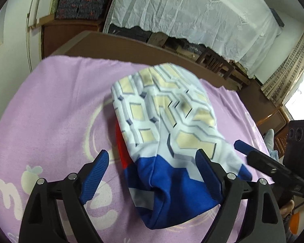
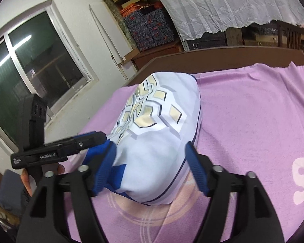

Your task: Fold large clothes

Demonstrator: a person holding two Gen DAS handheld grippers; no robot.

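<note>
A folded garment [image 1: 168, 117], pale blue with cream hexagon shapes, a royal blue end and a strip of red at its left edge, lies on a lilac blanket [image 1: 56, 105]. My left gripper [image 1: 152, 156] stands open over its blue near end. The left pad is clear of the cloth and the right one lies over it. In the right wrist view the same garment [image 2: 156, 141] sits between the wide jaws of my open right gripper [image 2: 150, 147], which do not squeeze it. The two tools come in from opposite sides of the bundle.
The blanket covers a brown table [image 2: 223, 55]. Beyond it are shelves of patterned boxes [image 2: 152, 28], a white lace cloth [image 1: 192, 10] and wooden chairs [image 1: 218, 60]. A window [image 2: 30, 64] is on the left. A person's hand [image 2: 27, 180] holds the left tool.
</note>
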